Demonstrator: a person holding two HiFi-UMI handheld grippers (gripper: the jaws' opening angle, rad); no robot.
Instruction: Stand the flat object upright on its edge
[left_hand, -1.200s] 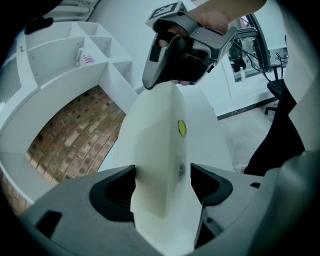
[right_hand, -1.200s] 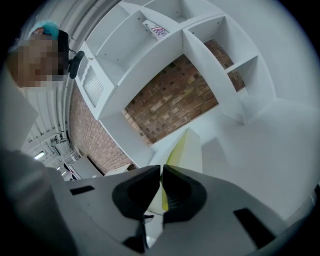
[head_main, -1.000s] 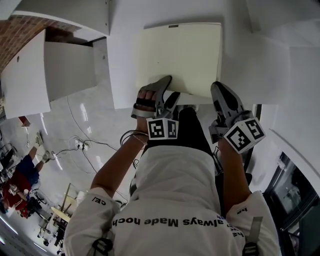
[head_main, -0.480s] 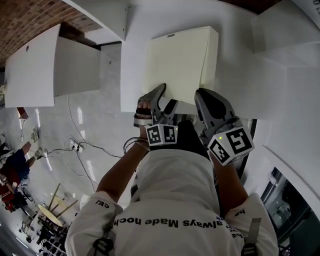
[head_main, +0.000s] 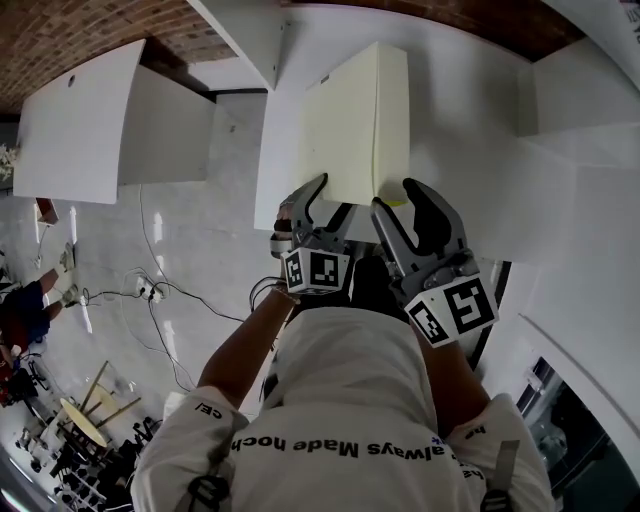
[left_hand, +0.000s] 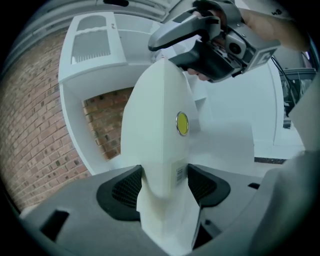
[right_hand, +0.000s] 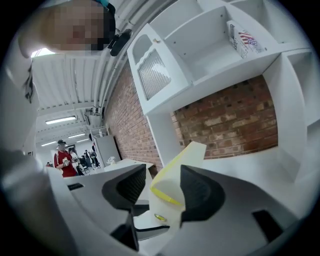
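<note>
- Since it shows only a narrow cream edge and a sliver of face in the head view, the flat object (head_main: 352, 125) appears raised nearly onto its long edge. It reaches forward on the white bench (head_main: 470, 170), away from both hand-held grippers.
- It looks like a thin, stiff panel or slim box that is probably light. Its faces are smooth and likely slippery, and with so narrow a footing it should topple easily.
- The best hold is probably across the two broad faces near the end closest to the grippers, low enough to steady the standing edge.
- The left hand-held gripper (head_main: 330, 205) is closing there, and its own view shows a pad against each face. A barcode label (left_hand: 180, 174) lies at the right pad and a round yellow sticker (left_hand: 182, 123) sits further ahead of the jaws.
- The right hand-held gripper (head_main: 402, 205) is opening. A yellow-edged corner of the object stands between its jaws, and a gap shows on the left pad's side.
- A second ago the object lay flat with its broad face up. The right jaws were pressed together at its near edge and the left jaws were spread at their widest.
</note>
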